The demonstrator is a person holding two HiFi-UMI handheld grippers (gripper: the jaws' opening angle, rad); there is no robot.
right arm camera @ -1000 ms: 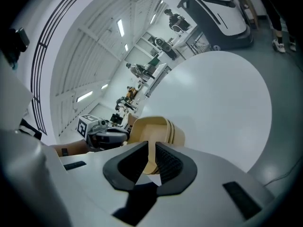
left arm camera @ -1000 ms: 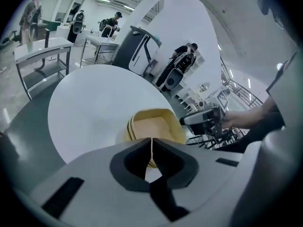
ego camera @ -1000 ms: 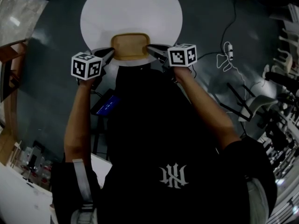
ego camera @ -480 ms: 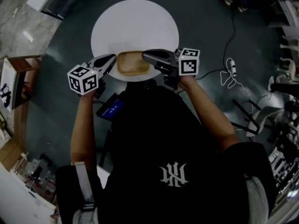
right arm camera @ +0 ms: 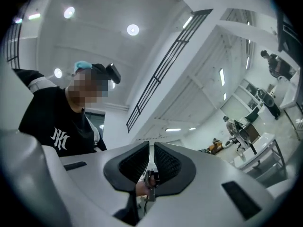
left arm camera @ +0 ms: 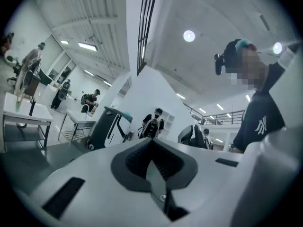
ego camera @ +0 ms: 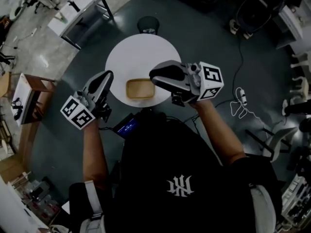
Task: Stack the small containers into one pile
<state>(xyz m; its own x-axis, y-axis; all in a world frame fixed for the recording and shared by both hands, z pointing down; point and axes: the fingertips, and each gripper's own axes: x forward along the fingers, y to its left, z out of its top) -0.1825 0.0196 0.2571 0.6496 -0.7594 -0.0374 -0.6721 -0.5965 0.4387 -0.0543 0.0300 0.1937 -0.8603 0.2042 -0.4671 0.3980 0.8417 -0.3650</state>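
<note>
Both hang empty (left tool (ego camera: 107,75) closed, right tool (ego camera: 154,74) a slit apart); a careless descent could knock the tan rectangular container pile (ego camera: 140,88) off the round white worktop (ego camera: 131,59).

A large open lab or workshop hall is indicated: loose cables (ego camera: 239,103) on a dark floor (ego camera: 209,47), white worktables (ego camera: 77,8) and office chairs (ego camera: 276,139) are seen around a round counter (ego camera: 141,57), and people (left arm camera: 91,98) at desks (left arm camera: 28,115) under high ceiling lights (left arm camera: 189,36) are shown.
</note>
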